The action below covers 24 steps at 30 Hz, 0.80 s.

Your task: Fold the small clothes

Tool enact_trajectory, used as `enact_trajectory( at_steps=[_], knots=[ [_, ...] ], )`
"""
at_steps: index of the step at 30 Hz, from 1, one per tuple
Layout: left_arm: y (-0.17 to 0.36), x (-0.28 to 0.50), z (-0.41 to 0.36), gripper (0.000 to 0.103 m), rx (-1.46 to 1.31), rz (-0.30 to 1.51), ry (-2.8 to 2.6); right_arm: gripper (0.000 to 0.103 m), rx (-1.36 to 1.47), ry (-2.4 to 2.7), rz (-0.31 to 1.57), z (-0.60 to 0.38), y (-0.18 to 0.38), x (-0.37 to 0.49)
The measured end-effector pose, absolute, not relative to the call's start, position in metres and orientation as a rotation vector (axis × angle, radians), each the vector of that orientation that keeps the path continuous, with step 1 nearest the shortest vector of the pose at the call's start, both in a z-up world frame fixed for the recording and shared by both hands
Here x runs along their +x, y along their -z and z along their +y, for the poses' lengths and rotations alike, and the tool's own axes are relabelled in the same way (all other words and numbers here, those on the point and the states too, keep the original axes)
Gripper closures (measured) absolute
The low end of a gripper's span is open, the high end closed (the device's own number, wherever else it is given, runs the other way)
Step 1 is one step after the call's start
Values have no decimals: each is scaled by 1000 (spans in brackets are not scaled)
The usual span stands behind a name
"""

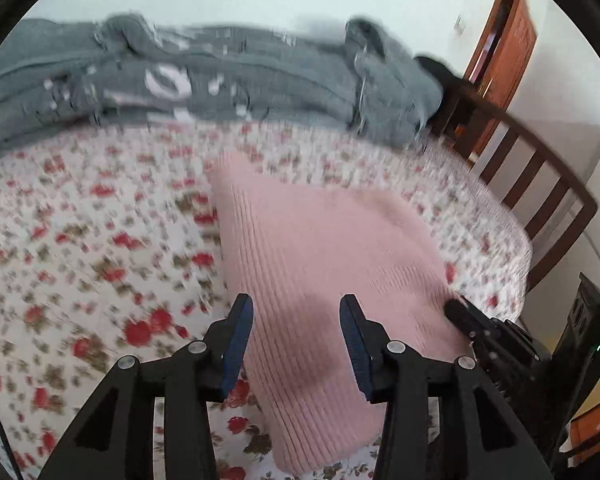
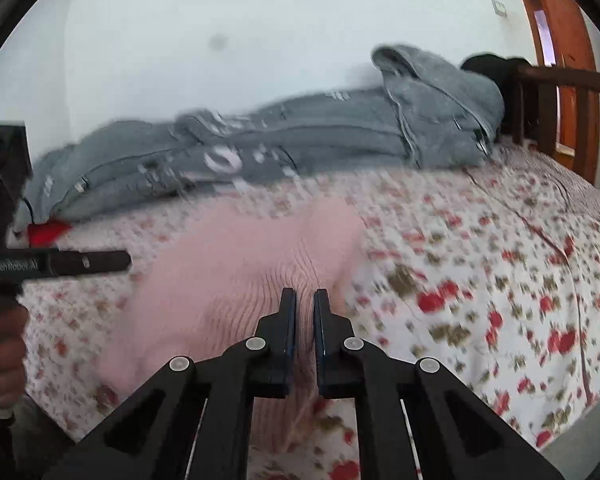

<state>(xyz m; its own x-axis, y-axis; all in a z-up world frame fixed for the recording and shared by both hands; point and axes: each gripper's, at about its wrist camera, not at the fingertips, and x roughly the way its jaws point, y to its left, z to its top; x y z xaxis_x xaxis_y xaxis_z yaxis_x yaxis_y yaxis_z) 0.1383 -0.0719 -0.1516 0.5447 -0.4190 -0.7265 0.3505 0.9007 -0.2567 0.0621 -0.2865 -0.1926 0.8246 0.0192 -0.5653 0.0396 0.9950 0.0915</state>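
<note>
The pink knit garment (image 1: 320,248) lay flat on the bed's floral sheet (image 1: 80,240), in front of a grey blanket (image 1: 220,76) heaped along the wall. The left gripper (image 1: 296,340) hovered above the garment's near part, jaws partly open, gripping nothing. The right gripper (image 2: 305,312) had its jaws nearly closed — pinching a fold of the knit, puckered at the pads.

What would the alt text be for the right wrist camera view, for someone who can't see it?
The right tool is shut on a puckered fold of a pink ribbed knit garment lying on a floral bedspread. The left tool reaches in from the left edge, and a grey blanket is heaped along the white wall behind.
</note>
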Motion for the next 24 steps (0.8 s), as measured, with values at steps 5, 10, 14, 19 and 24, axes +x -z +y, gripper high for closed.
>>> enact_trajectory(
  at_steps=[5,10,14,19,24],
  knots=[
    [173,145,-71,51,-108,960,439,94,1,29,628,-278,198,62],
    [158,154,-56,52,-145,940,454,85,124,-59,603,-296,160,61],
    [155,180,-54,51,-198,964,477,48,166,-58,612,-297,145,86],
    [163,210,-51,51,-225,1013,495,48,206,-19,718,-298,156,127],
    [193,222,-44,39,-325,1076,581,47,233,17,797,-320,193,132]
  ],
)
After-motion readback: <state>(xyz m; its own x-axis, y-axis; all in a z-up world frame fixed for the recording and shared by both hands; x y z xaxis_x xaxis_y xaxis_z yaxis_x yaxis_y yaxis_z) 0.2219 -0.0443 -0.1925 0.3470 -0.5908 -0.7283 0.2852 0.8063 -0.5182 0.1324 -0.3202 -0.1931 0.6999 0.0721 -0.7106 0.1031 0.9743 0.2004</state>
